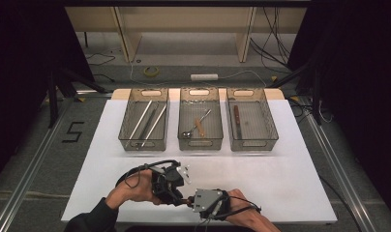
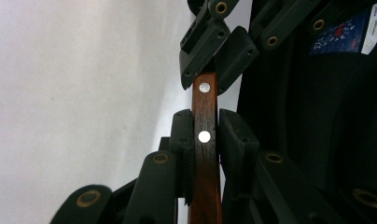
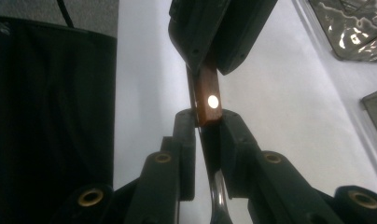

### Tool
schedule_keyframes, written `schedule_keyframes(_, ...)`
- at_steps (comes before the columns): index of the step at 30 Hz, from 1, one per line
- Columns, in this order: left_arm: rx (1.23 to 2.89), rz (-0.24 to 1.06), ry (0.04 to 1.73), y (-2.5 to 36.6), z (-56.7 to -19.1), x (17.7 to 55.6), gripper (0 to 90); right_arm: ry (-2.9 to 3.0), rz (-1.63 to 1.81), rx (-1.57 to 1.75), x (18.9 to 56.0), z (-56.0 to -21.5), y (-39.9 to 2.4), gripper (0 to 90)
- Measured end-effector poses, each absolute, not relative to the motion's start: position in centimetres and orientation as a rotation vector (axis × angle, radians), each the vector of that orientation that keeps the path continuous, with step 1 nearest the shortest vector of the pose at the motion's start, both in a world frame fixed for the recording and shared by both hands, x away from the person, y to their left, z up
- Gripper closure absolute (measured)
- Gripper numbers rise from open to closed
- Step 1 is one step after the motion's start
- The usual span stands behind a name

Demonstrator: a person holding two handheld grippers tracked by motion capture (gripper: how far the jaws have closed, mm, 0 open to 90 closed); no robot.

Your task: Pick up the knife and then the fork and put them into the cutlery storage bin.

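Both the left gripper (image 1: pixel 176 195) and right gripper (image 1: pixel 189 202) clench one wooden-handled utensil (image 2: pixel 205 140) above the tabletop (image 1: pixel 280 183). Beyond stand three trays (image 1: pixel 144 143), holding several utensils, nothing between.

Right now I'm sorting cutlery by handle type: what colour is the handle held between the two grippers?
Dark reddish-brown wood with silver rivets; the handle shows best in the left gripper view.

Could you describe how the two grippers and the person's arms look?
Both grippers, left gripper and right gripper, have black jaws with brass-coloured rivets and black trailing cables. The right one carries a grey three-cornered plate. The left arm wears a dark sleeve.
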State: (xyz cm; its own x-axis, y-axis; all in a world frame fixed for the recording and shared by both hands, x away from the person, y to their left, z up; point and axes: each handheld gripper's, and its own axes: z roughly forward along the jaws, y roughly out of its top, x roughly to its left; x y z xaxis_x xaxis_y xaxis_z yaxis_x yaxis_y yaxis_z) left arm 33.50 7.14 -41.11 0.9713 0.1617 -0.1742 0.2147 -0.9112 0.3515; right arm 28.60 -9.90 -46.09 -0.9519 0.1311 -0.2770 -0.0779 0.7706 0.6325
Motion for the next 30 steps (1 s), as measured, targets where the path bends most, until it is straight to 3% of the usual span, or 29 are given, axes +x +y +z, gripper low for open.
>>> schedule_keyframes(3, 2.719, -0.178, 0.282, 7.2, -40.9, 33.6, 73.0, 2.655, 0.957, 0.038, 28.6, -46.1, -10.0, 78.7)
schedule_keyframes(4, 2.721, -0.163, 0.270, 7.3, -40.7, 33.6, 68.9, 2.660, 0.952, 0.036, 28.7, -46.1, -10.0, 78.8)
schedule_keyframes(6, 2.696, -0.116, 0.302, 7.5, -40.5, 33.6, 52.2, 2.648, 0.955, 0.022, 28.8, -46.1, -10.1, 78.9)
schedule_keyframes(11, 2.617, -0.064, 0.345, 8.2, -39.8, 33.9, 34.1, 2.645, 0.928, 0.048, 28.9, -45.8, -10.5, 78.9)
schedule_keyframes(30, 2.147, 0.130, 0.504, 13.1, -36.2, 33.8, 21.1, 2.536, 0.983, 0.294, 31.1, -43.5, -13.9, 79.0)
